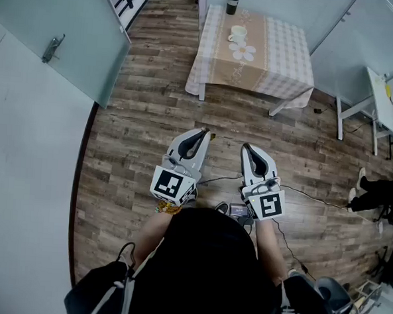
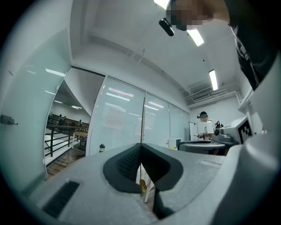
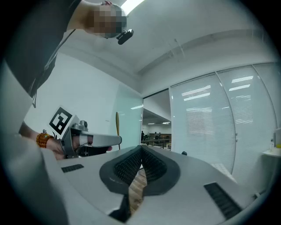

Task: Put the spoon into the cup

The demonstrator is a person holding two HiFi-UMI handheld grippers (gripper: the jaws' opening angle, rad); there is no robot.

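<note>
Head view: a small tabletop [image 1: 282, 52] under a checked cloth with a beige daisy runner [image 1: 239, 56] stands at the top of the frame; the cream cup [image 1: 238, 34] sits on the runner near the tabletop's far end; a dark tumbler [image 1: 232, 2] stands just beyond the cup at the tabletop's far edge; both claws hang over the plank floor [image 1: 139, 123], well short of the tabletop; the left gripper [image 1: 204, 132] has its claw closed tip to tip on nothing, as its own view [image 2: 140, 147] confirms; the right gripper [image 1: 245, 148] likewise shows its claw pressed together and empty [image 3: 141, 148].
</note>
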